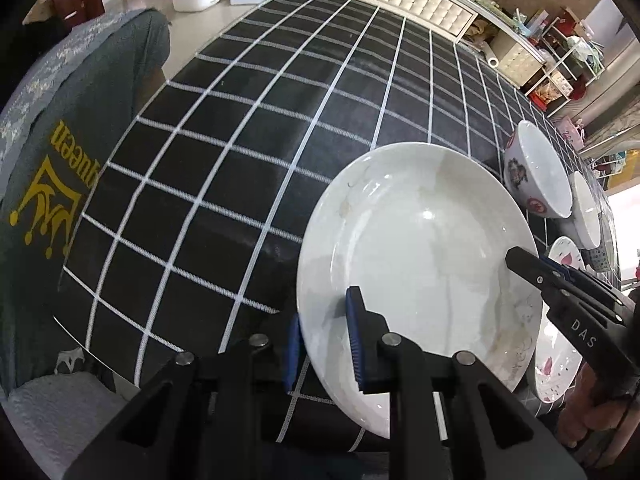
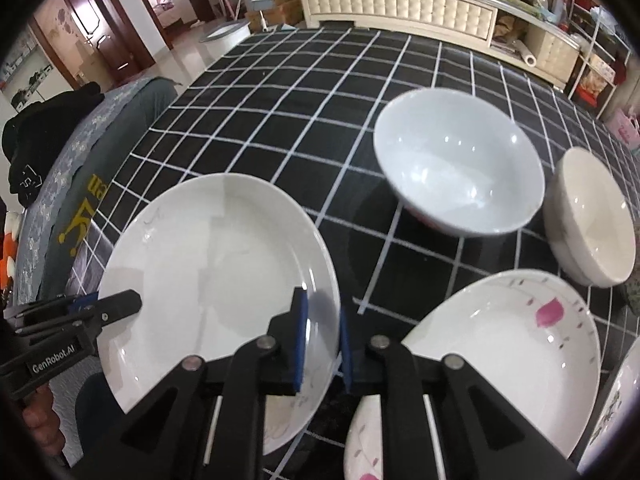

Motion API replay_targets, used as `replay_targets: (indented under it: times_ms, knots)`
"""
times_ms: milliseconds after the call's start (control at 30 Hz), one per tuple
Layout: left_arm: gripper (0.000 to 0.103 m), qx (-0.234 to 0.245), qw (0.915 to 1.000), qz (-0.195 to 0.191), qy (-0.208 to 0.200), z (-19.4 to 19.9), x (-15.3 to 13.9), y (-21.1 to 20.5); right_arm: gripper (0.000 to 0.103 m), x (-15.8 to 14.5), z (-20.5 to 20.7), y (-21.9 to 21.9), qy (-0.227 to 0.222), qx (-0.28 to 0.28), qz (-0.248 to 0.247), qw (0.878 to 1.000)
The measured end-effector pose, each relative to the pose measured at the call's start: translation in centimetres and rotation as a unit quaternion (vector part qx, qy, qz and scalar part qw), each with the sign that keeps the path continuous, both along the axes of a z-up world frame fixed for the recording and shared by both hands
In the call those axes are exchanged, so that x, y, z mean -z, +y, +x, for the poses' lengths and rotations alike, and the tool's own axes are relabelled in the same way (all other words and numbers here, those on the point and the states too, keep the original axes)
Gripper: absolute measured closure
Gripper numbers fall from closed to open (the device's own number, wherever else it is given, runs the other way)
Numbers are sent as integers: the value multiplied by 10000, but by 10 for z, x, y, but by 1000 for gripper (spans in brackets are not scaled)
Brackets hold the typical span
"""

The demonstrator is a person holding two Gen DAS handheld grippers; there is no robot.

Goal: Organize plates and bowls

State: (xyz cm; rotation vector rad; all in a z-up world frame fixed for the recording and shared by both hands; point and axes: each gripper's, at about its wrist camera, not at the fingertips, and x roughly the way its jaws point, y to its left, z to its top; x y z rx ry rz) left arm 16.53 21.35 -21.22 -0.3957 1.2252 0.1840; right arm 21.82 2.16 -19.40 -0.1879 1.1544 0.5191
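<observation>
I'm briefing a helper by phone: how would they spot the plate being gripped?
On the black checked tablecloth, look nearest its left edge. The plain white plate sits there, both grippers clamped on its rim. Its neighbour, the pink-petal plate, is patterned.

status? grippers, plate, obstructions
Left gripper and right gripper both shut on white plate, opposite rims. Pink-print plate close beside it; two bowls beyond. Nothing blocking.

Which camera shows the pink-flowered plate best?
The right wrist view. There the flowered plate lies almost whole at lower right, its pink petal plain, only its near edge hidden behind the fingers. In the left wrist view just slivers of it peek out from behind the white plate and the right gripper.
</observation>
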Motion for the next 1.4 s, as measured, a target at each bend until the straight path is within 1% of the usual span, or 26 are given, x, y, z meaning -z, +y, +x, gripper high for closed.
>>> replay_targets:
  times_ms: [100, 233, 467, 600, 700, 733, 800, 900, 1033, 1200, 1267, 1400]
  knots:
    - [84, -13, 10000, 72, -56, 4, -4, 2, 85, -1, 2, 4, -37, -50, 9, 10000]
    - [84, -67, 9999, 90, -32, 9, -2, 5, 85, 3, 8, 8, 56, -44, 48, 10000]
    - [84, -95, 9999, -45, 109, 6, 13, 6, 85, 11, 8, 8, 200, -34, -61, 9998]
    - [84, -152, 9997, -135, 160, 9, 20, 8, 87, 16, 8, 6, 305, 1, -59, 9995]
    - [84, -135, 9996, -130, 219, 9, 20, 6, 87, 12, 4, 2, 296, -14, -54, 9995]
    - [84, -163, 9994, -133, 271, 7, 19, 6, 87, 8, 1, 1, 224, -27, -72, 9997]
    - [84, -167, 9996, -64, 203, 6, 11, 5, 87, -5, -5, -3, -11, -49, -95, 9999]
    - [84, -198, 9995, 176, 153, -4, -2, 6, 87, -18, -8, -15, -37, 55, 78, 9999]
    - [84, -207, 9990, 400, 28, -15, -22, -2, 87, -32, -16, -36, -159, 230, 132, 9995]
    - [84, -78, 9991, 371, -212, -23, -46, -23, 86, -48, -27, -66, -225, 431, 218, 9986]
    - [84, 78, 9987, 342, -368, -25, -56, -40, 86, -54, -30, -81, -247, 505, 241, 9981]
    - [83, 465, 9970, 295, -549, -24, -69, -74, 86, -60, -35, -108, -342, 704, 149, 9968]
